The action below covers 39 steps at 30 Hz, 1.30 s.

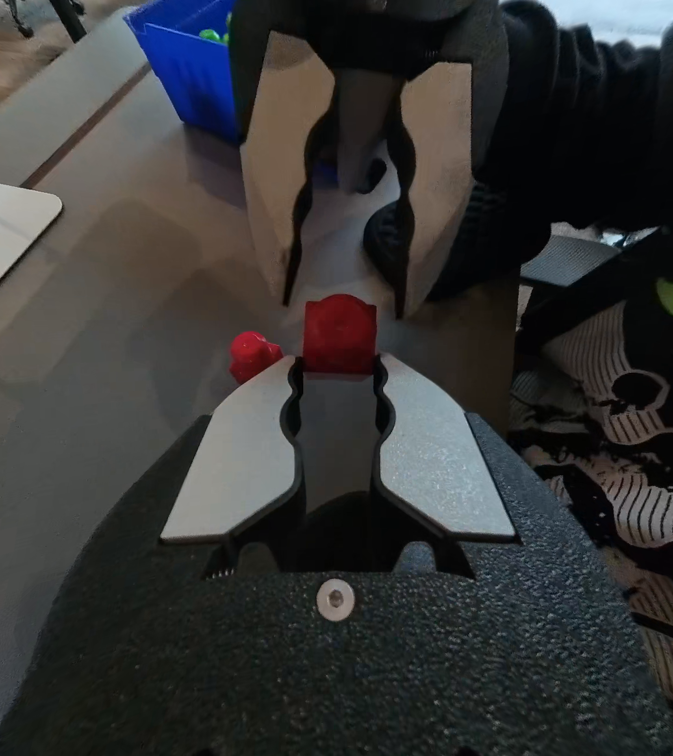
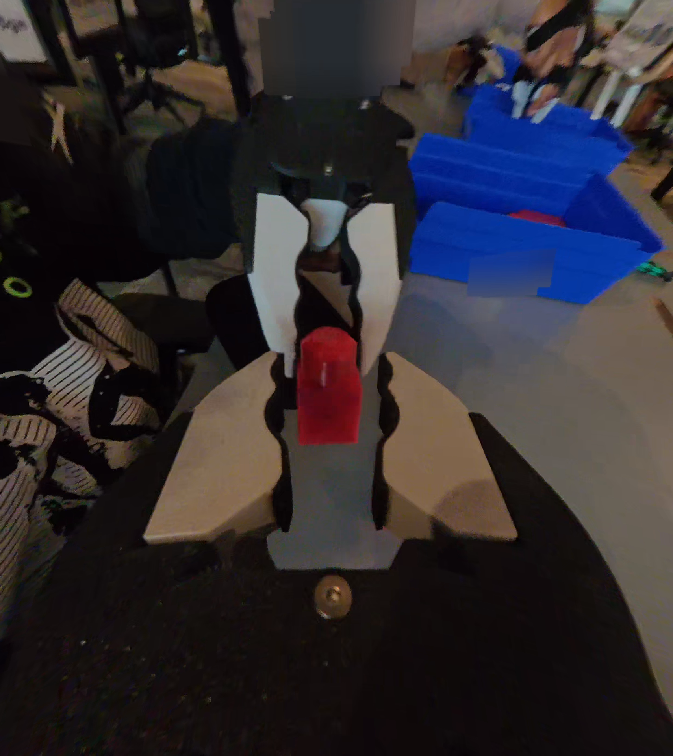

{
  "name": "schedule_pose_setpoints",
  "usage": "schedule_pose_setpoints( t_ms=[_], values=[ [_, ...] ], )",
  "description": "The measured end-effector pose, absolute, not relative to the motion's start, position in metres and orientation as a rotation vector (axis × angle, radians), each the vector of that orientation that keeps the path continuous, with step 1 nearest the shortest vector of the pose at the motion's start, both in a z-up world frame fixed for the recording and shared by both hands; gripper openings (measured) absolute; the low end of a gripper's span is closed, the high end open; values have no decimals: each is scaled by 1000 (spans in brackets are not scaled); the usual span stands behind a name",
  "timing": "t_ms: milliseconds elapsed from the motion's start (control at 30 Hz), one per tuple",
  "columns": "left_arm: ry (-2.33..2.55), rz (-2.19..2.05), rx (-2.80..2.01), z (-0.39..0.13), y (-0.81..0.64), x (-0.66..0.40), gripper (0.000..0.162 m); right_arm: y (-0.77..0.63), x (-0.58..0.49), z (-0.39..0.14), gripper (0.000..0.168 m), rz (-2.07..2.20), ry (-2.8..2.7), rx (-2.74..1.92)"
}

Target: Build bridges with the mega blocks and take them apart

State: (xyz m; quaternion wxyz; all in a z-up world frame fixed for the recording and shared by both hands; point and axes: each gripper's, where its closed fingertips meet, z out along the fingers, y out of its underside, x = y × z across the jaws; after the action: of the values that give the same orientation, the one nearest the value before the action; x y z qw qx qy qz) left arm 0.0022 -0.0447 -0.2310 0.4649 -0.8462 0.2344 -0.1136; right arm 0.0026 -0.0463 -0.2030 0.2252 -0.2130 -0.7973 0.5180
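A small red block (image 1: 338, 339) sits between the tips of my left gripper (image 1: 338, 361), which is shut on it above the grey table (image 1: 122, 327). My right gripper (image 1: 343, 309) faces it from the far side, open. In the right wrist view the same red block (image 2: 328, 401) lies between my right gripper's (image 2: 328, 361) open fingers with a gap on each side, and the left gripper (image 2: 327, 368) clamps its far end. A second red block (image 1: 253, 356) rests on the table just left of my left fingers, partly hidden by them.
A blue bin (image 1: 187, 69) with green blocks (image 1: 216, 34) stands at the back of the table. The right wrist view shows several blue bins (image 2: 531, 245), one holding a red piece (image 2: 535, 217). A white mat (image 1: 7, 229) lies at the left. A seated person's striped trousers (image 1: 613, 450) are beside the table edge. The tips of both grippers are at nearly the same place.
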Motion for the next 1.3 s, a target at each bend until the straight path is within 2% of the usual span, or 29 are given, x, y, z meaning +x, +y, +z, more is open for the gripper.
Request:
schedule_pose_setpoints(
  t_ms=[167,500,667,767,1300],
  values=[
    [615,-247,-2080,-230,-48,4,33,-58,-2,-209,31,1361,-2277,-553],
    [603,-230,-2002,-227,-48,3,33,-60,-2,-209,27,1373,-2213,-524],
    [458,-223,-1876,-228,-49,-16,50,-41,-3,-201,27,1420,-2076,-538],
    [329,-189,-1801,-231,-50,-34,53,-19,-2,-210,27,1408,-2072,-614],
    [77,-120,-1565,-233,-57,-79,44,35,-12,-282,27,1384,-2153,-844]
  ],
)
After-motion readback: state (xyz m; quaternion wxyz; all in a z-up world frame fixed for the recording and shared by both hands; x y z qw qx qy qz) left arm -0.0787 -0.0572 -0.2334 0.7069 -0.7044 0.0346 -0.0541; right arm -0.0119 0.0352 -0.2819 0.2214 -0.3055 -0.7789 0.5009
